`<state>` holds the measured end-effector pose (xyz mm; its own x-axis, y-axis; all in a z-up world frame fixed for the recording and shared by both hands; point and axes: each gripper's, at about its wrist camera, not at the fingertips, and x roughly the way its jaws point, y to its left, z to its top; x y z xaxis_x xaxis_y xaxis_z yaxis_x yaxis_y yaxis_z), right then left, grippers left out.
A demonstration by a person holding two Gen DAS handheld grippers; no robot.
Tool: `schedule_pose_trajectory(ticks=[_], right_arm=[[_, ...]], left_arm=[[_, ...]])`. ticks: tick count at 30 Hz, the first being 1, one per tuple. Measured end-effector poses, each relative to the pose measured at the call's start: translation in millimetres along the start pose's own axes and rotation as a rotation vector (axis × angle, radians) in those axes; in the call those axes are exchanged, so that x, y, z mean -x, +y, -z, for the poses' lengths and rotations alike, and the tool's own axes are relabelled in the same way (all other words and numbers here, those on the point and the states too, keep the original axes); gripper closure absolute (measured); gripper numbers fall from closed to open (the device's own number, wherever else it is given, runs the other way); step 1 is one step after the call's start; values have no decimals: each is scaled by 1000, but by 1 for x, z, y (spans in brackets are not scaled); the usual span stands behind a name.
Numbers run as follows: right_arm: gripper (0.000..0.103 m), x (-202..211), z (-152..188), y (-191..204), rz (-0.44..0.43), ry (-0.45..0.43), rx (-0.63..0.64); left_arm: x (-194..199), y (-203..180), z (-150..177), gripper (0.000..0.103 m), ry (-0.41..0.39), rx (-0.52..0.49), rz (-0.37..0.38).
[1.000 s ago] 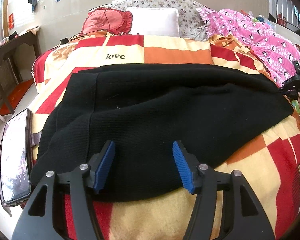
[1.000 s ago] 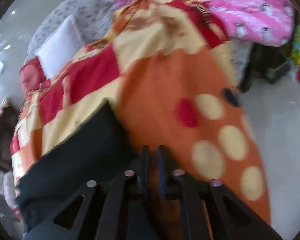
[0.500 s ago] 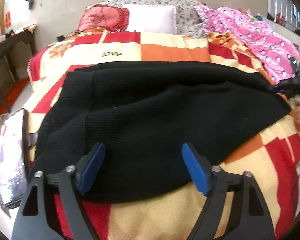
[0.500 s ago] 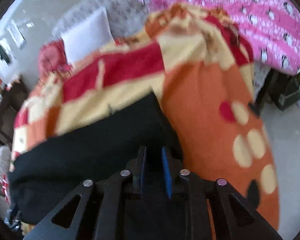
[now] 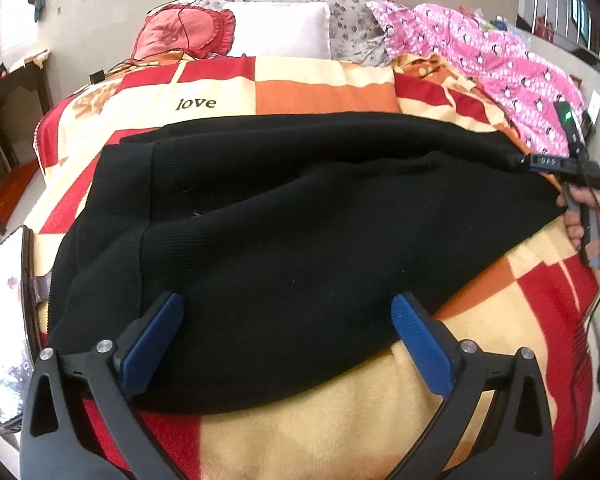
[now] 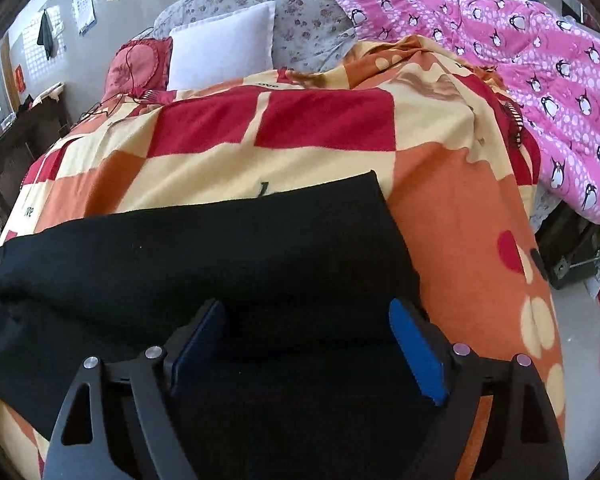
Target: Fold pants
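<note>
Pants (image 5: 300,240) lie folded on blanket (image 5: 324,88), nothing containing them.

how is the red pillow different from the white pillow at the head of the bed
The red pillow is rounded with a frilly edge, and a thin dark cord trails across it; the white pillow is a plain rectangle with nothing on it. The red one sits left of the white one. Both lean at the head of the bed against a floral cushion.
</note>
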<state>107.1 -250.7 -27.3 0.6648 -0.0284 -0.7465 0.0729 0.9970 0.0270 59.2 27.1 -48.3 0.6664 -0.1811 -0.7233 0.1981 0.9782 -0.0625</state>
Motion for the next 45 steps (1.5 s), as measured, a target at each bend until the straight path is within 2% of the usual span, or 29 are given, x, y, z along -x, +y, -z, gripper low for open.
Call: schedule_pose_trajectory(ticks=[6, 11, 15, 26, 28, 29, 30, 34, 37, 41, 44, 45], right_arm=[[14, -1, 0, 5, 25, 7, 23], [11, -1, 0, 1, -4, 8, 14], [11, -2, 1, 6, 20, 12, 31], [9, -2, 1, 4, 15, 13, 26], [9, -2, 1, 5, 17, 13, 28], [9, -2, 1, 5, 18, 13, 28], [9, -2, 1, 4, 17, 13, 27], [9, -2, 1, 4, 16, 13, 27], [9, -2, 1, 4, 15, 12, 26], [9, -2, 1, 4, 12, 12, 24], [9, -2, 1, 3, 11, 12, 23], [9, -2, 1, 3, 12, 12, 24]], left_arm=[[-1, 0, 2, 0, -2, -8, -4], [1, 3, 3, 0, -13, -6, 7], [1, 3, 4, 0, -17, -6, 10], [7, 8, 2, 0, -18, 23, 30], [15, 17, -4, 0, 2, 81, 75], [22, 22, -12, 0, 11, 101, 120], [30, 28, -22, 0, 0, 112, 133], [65, 70, -80, 0, -95, 122, 102], [57, 111, -135, 0, -38, 121, 104], [12, 147, -176, 2, 122, 155, 122], [-30, 158, -179, 26, 238, 116, 93], [-42, 160, -177, 39, 273, 116, 99]])
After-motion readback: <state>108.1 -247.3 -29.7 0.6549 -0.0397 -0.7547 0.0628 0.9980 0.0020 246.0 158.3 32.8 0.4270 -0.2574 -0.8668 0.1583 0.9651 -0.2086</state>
